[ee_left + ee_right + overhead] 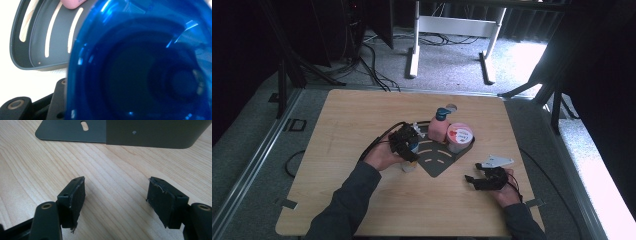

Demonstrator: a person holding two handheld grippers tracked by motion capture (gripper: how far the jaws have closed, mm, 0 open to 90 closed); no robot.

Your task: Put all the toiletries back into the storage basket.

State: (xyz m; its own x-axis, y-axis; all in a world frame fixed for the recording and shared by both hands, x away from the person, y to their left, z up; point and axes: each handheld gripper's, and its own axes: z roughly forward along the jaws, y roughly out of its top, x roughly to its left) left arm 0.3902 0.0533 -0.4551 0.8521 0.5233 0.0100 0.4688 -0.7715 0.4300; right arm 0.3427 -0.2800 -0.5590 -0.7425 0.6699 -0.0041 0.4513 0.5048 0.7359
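My left gripper stands at the left edge of a dark grey slotted tray, shut on a small pale bottle with a blue cap. Close up in the left gripper view is that translucent blue cap, with the tray behind it. On the tray's far part stand a pink bottle with a blue top and a tub with a red and white lid. My right gripper rests low near the table's front right. In the right gripper view it is open, with nothing between its pads, and faces the tray's wall.
The wooden table has bare room at the left, back and front. Cables trail from both grippers across it. Beyond the far edge, white desk legs and loose cables lie on the grey floor.
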